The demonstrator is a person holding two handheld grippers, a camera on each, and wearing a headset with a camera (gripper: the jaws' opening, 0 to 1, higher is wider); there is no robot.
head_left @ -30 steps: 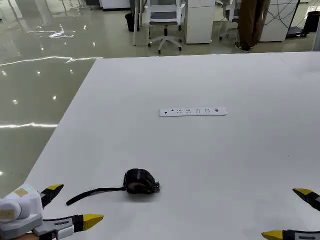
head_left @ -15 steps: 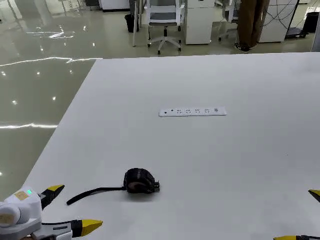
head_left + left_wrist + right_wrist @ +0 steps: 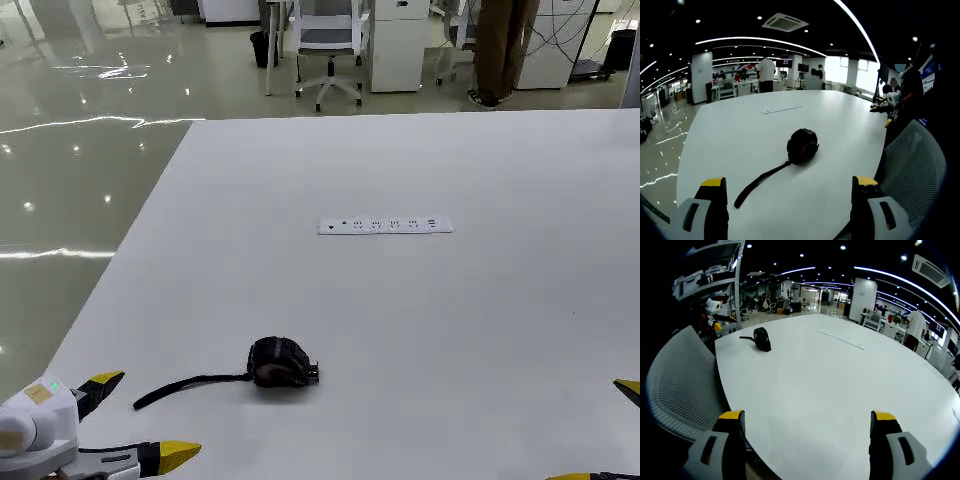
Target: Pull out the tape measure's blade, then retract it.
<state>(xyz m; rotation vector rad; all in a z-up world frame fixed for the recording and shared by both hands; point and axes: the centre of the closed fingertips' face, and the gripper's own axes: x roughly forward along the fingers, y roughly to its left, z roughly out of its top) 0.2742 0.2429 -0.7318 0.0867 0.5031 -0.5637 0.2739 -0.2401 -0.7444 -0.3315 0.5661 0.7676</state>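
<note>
Bench [image 3: 450,320]: top looked white, smooth, matt. Tape measure [image 3: 278,362], lower left of centre: black case, dull, looked plastic or rubber; strap [image 3: 190,384] black, matt, cloth-like. Power strip [image 3: 385,224], mid frame: smooth white plastic. Floor [image 3: 80,150], upper left: high gloss, mirrored lights. Left gripper [image 3: 142,417], lower left corner: pale grey plastic body, yellow matt fingertips [image 3: 178,456]. Chair back [image 3: 675,385], left of frame: grey mesh.

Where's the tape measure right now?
Head view: the tape measure lies on the table, lower left, its strap trailing toward the left hand-held gripper, well short of the power strip.
</note>
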